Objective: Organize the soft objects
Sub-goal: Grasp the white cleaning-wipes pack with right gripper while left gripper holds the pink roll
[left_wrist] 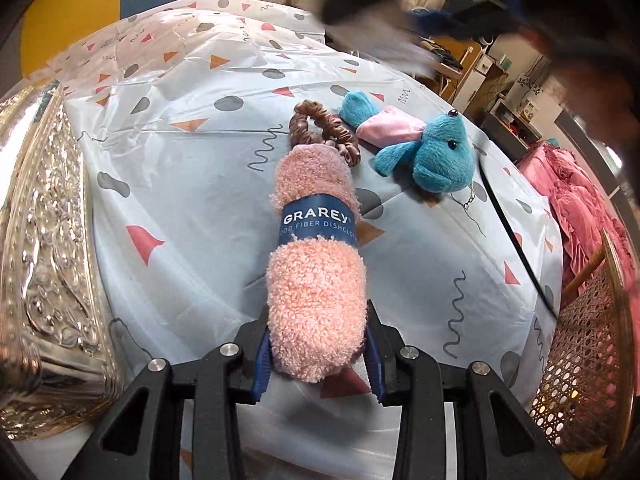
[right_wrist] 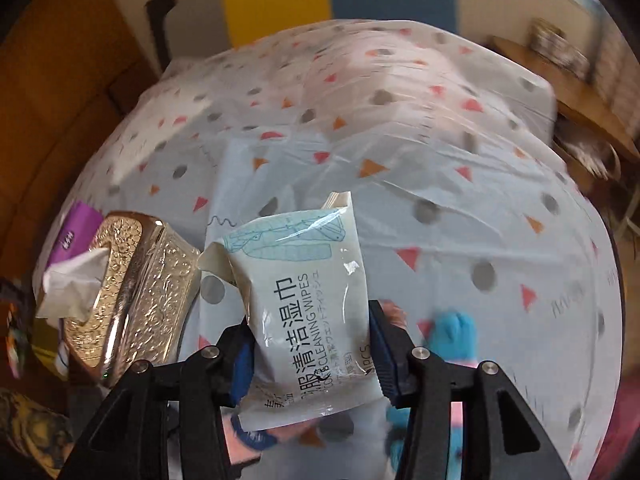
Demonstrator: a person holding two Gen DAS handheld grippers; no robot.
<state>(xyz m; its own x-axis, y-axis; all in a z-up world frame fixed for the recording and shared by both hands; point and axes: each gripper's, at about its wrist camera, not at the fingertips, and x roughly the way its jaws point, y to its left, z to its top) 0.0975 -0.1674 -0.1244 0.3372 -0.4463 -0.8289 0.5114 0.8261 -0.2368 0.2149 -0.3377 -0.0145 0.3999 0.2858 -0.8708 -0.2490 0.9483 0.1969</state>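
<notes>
My left gripper (left_wrist: 318, 354) is shut on the near end of a rolled pink dishcloth (left_wrist: 316, 248) with a blue "GRAREY" band; the roll lies along the patterned tablecloth (left_wrist: 180, 168). Beyond its far end lie a brown satin scrunchie (left_wrist: 324, 130) and a blue plush dog in a pink top (left_wrist: 424, 148). My right gripper (right_wrist: 310, 354) is shut on a pale pack of cleaning wipes (right_wrist: 304, 308) and holds it above the table. The blue plush (right_wrist: 452, 332) shows blurred below it at the right.
An embossed silver tissue box (left_wrist: 44, 248) stands at the table's left; it also shows in the right wrist view (right_wrist: 136, 280) with a white tissue (right_wrist: 72, 284) sticking out. A wicker chair (left_wrist: 588, 352) and pink fabric (left_wrist: 576, 204) lie off the right edge.
</notes>
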